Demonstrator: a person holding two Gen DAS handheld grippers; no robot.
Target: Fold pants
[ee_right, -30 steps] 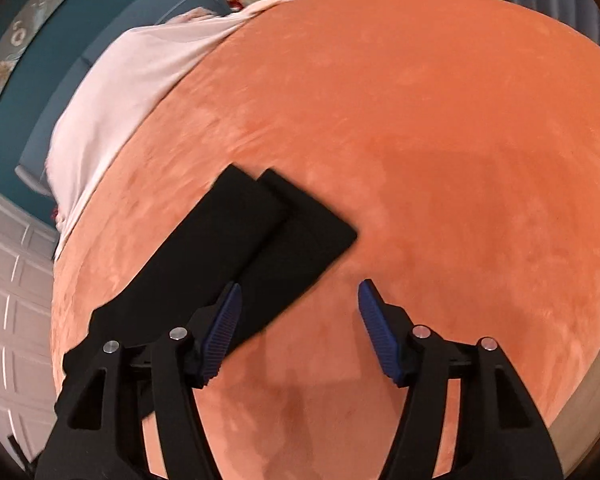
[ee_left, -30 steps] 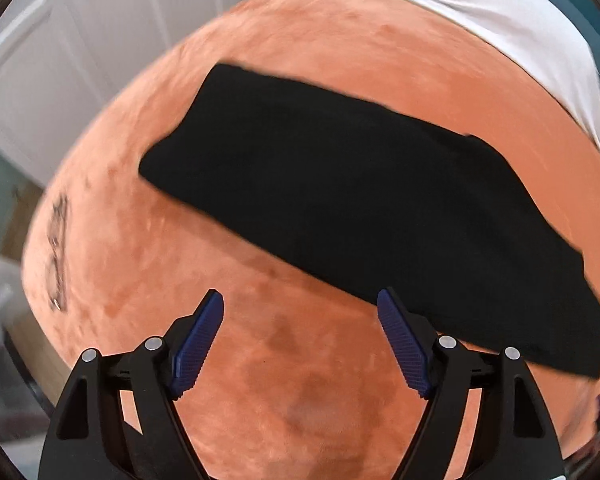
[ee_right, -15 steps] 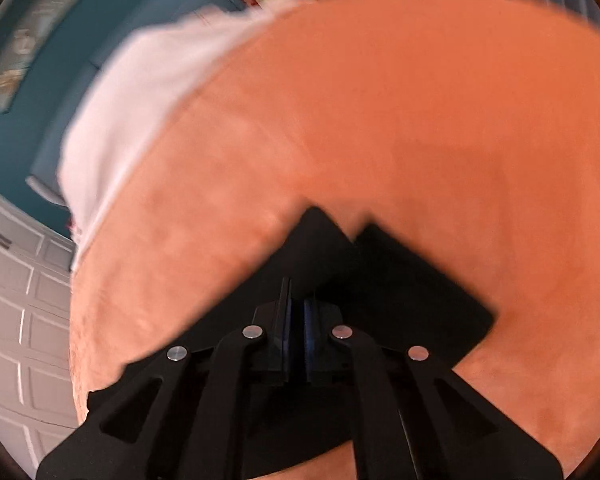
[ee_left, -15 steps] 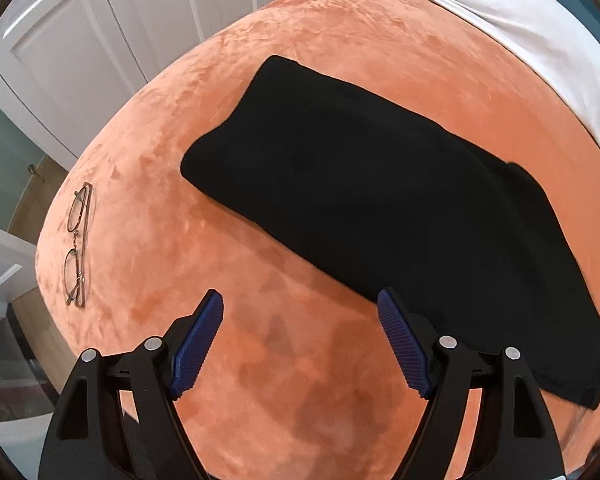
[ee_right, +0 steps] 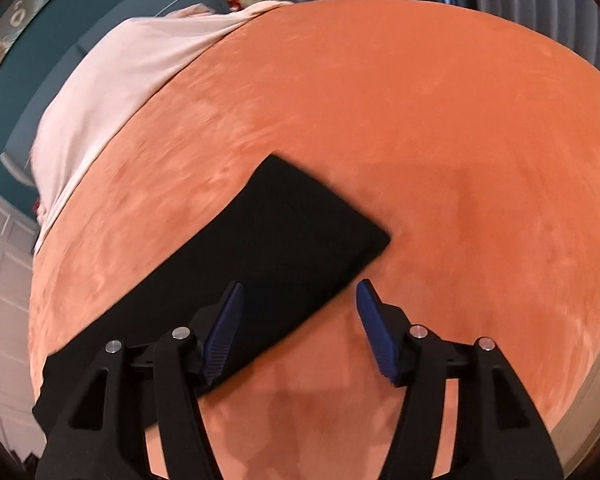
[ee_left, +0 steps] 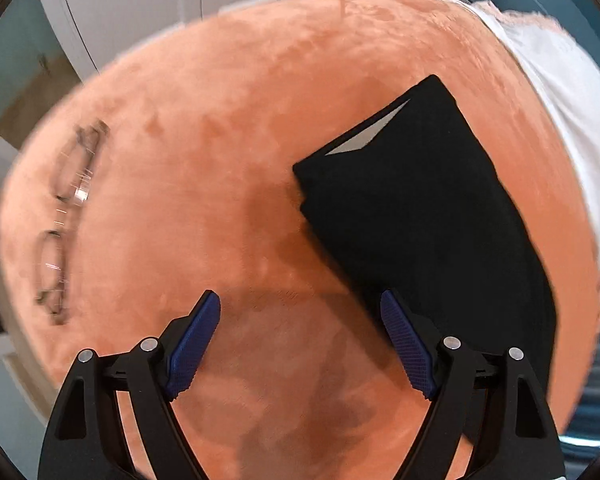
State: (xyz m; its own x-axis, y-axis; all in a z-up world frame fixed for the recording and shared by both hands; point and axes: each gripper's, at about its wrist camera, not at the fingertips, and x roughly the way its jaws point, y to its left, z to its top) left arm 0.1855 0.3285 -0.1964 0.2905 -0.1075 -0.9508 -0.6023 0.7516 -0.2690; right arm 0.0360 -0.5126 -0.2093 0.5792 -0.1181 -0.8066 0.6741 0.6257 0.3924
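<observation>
the black pants (ee_left: 428, 216) lie folded into a compact slab on the orange bed cover (ee_left: 228, 128), toward the side of the bed that borders the white sheet (ee_left: 560, 92). a pale lining patch shows at the slab's far corner in the left wrist view. left tool (ee_left: 300, 344): fingers spread wide, holding nothing, above bare cover beside the slab's near edge. right tool (ee_right: 300, 328): fingers spread wide, holding nothing, above the slab's (ee_right: 292, 248) near corner. a pair of glasses (ee_left: 64, 220) lies near the cover's left edge, well apart from the pants, blurred. white panelled doors (ee_left: 180, 4) stand beyond the bed.
</observation>
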